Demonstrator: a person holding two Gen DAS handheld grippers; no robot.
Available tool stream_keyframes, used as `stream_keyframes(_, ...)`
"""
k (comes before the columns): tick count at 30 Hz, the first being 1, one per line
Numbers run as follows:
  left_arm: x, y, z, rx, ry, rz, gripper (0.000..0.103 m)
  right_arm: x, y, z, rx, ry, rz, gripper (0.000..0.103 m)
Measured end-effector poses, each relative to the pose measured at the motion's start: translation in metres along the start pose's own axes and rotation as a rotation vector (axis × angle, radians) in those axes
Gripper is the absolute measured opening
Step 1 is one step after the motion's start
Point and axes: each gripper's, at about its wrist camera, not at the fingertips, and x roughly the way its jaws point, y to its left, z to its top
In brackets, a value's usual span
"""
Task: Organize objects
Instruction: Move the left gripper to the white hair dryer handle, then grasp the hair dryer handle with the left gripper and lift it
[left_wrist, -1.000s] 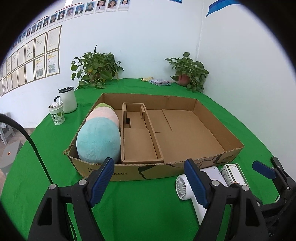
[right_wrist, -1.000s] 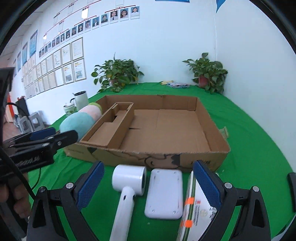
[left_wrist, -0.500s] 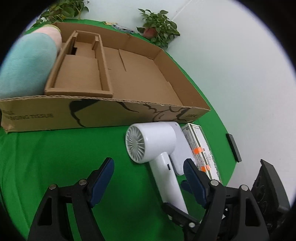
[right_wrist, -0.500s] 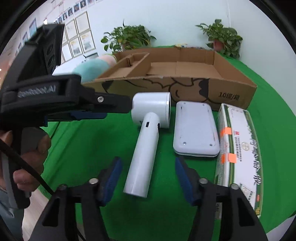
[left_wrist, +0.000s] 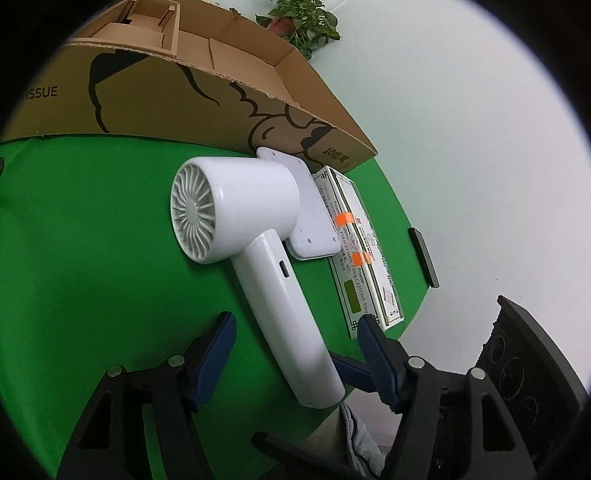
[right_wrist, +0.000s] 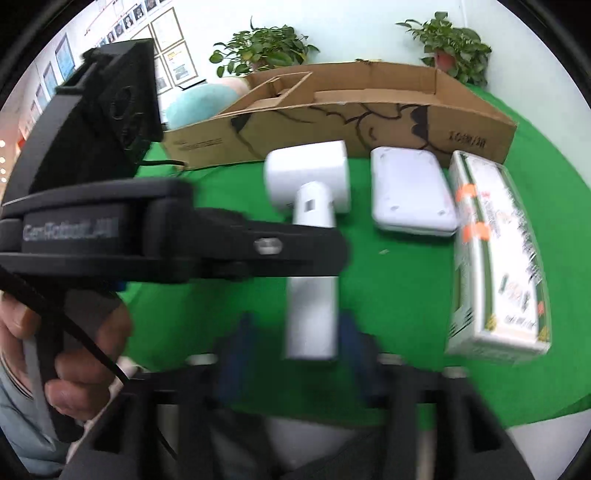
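"ISSUE" is printed on the cardboard box (left_wrist: 155, 92); "Powder" is read on the medicine carton (left_wrist: 364, 254); the left gripper (right_wrist: 306, 254) is marked, seemingly, "GenRobot.AI".

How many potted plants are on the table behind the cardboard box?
2: one potted plant at the back left, another potted plant at the back right corner behind the cardboard box. None seem hidden.

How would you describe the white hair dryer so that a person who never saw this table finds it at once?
Start at the large cardboard box on the green table; three pale things lie in a row before its front wall. The hair dryer lies on the left of this row, beside a flat white case and a printed carton. It alone is T-shaped, with a round ribbed grille and a long handle.
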Motion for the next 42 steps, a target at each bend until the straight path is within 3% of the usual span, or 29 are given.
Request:
stream_keyframes(2, 0.002, 0.001, 0.005, -0.001, -0.006, 0.021, 0.060, 0.001, 0.004, 0.002, -0.025, -0.018, -0.009, 0.065)
stream_keyframes(9, 0.007, 0.011, 0.021, -0.067, 0.000, 0.004, 0.058, 0.015, -0.010, 0.025, 0.011, -0.018, -0.042, 0.064)
stream_keyframes(12, 0.009, 0.012, 0.024, -0.082, 0.000, -0.002, 0.055, 0.021, -0.008, 0.030, -0.015, -0.012, -0.064, 0.057)
stream_keyframes(16, 0.005, 0.014, 0.021, -0.081, 0.003, 0.003, 0.050, 0.028, -0.006, 0.035, -0.055, -0.008, -0.080, 0.039)
stream_keyframes(18, 0.003, 0.013, 0.017, -0.084, -0.009, 0.005, 0.048, 0.029, -0.001, 0.033, -0.076, -0.005, -0.084, 0.038)
stream_keyframes(22, -0.001, 0.016, 0.004, -0.112, 0.003, 0.020, 0.031, 0.025, 0.012, 0.024, -0.102, 0.015, -0.071, 0.039)
stream_keyframes(26, -0.006, 0.014, -0.011, -0.127, -0.008, 0.013, 0.030, 0.019, 0.018, 0.015, -0.085, 0.017, -0.078, 0.038)
stream_keyframes(35, -0.014, 0.005, -0.015, -0.120, -0.018, 0.082, 0.030, 0.010, 0.016, 0.009, -0.055, 0.011, -0.083, 0.031)
stream_keyframes(42, -0.031, -0.008, -0.010, -0.092, -0.099, 0.094, 0.030, -0.009, 0.021, 0.010, -0.049, -0.057, -0.090, 0.029)
